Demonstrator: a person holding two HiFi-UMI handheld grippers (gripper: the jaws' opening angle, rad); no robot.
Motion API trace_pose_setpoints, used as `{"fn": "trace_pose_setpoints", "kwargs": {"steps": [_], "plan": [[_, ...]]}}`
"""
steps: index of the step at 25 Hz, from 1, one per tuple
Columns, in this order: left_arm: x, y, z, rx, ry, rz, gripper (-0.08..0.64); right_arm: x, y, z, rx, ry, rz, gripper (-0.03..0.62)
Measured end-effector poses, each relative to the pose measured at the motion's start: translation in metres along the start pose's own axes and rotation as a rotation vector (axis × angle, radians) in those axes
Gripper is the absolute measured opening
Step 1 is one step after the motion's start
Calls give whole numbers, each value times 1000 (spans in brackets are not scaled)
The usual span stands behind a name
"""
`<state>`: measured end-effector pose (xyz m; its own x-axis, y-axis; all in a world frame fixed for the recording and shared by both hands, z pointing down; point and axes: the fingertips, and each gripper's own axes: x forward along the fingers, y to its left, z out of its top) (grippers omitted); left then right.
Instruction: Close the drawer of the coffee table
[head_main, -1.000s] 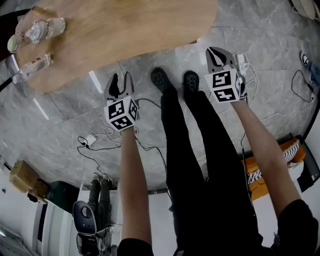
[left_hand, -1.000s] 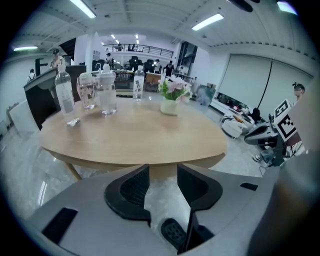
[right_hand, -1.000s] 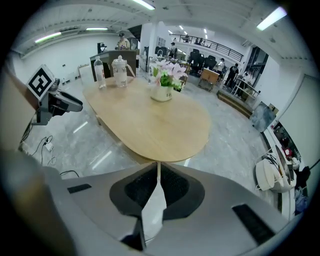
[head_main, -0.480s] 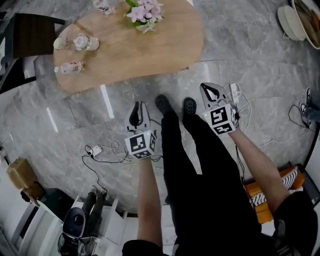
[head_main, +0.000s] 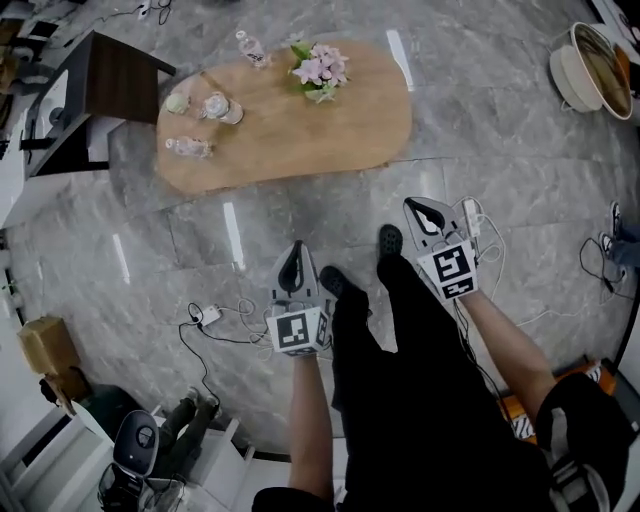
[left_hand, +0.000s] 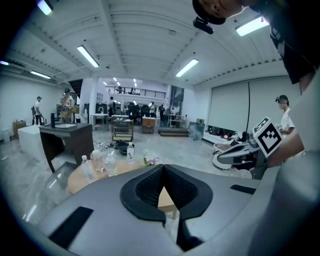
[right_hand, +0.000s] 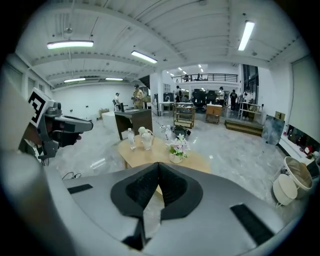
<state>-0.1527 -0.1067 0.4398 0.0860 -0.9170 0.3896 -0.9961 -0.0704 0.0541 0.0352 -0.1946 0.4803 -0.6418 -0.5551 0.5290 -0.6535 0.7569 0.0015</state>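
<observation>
Grey marble floor carries loose cables right by the person's feet, so there's a trip or snag risk on the approach. Oval light-wood coffee table sits well ahead of both grippers. Its drawer shows in no view and no front juts past the top, so I can't tell if it's out or in. Left gripper and right gripper are clamped tight on nothing, held in the air, well apart from the table. A hard shove on the table would likely tip the tabletop items. Small white pot holds pink flowers. Clear plastic bottles and glass jar: contents unreadable.
</observation>
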Motion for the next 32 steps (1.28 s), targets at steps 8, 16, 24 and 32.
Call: {"fn": "trace_pose_setpoints", "kwargs": {"steps": [8,16,24,32], "plan": [[-98,16,25,-37,-50,-39,14,-68,68,56,30,-152,-24,12],[-239,38,24,-122,-111,-131,12,-144,184,78,29,-229,-57,12],[-327,29,43,-90,-175,-277,14,-237,273,97,76,-303,29,12],[-349,8,71,-79,-235,-314,12,-293,282,130,49,-396,41,12]]}}
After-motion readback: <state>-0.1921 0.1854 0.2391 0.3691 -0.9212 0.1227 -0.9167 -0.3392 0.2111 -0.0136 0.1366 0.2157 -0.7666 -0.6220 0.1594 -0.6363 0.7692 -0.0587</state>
